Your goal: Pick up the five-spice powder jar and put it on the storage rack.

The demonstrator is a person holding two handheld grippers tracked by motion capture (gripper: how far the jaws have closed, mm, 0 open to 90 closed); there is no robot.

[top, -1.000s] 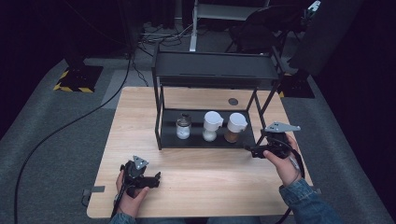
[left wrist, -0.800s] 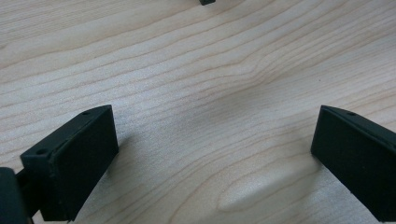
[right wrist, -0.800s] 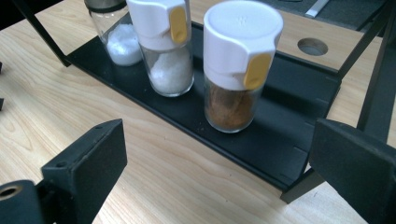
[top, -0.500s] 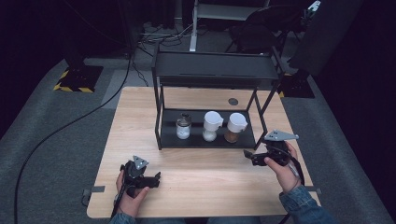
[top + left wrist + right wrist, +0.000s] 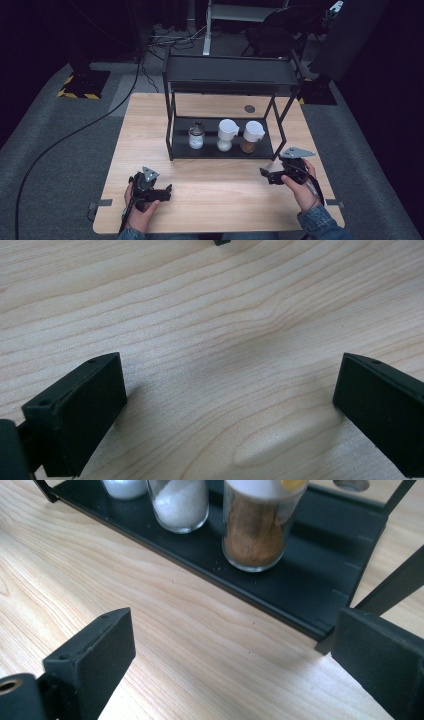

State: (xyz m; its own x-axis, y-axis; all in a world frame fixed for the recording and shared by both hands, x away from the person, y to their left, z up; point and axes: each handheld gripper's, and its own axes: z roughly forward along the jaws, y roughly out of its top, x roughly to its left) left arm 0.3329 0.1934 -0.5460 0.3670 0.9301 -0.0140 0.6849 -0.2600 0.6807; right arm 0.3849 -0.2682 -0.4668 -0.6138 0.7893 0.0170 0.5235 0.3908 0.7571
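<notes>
The right gripper is held low over the counter, just in front of the rack's right front leg, with its jaws spread wide and nothing between them. In the right gripper view bare wood lies between those jaws, and just past them the black shelf of the rack carries the jars. Nearest is the brown jar, a clear glass with brown powder and a white cap, standing upright on the shelf near its front edge. Beside it stands the white jar, filled with white grains, and a third jar shows at the top edge of that view. From above, the three stand in a row on the shelf: a small jar at the left, a white-capped one in the middle and the brown one at the right, apart from each other. The left gripper rests at the near left of the counter, well apart from the rack, its jaws also wide open and empty, with only wood grain between them in the left gripper view.
</notes>
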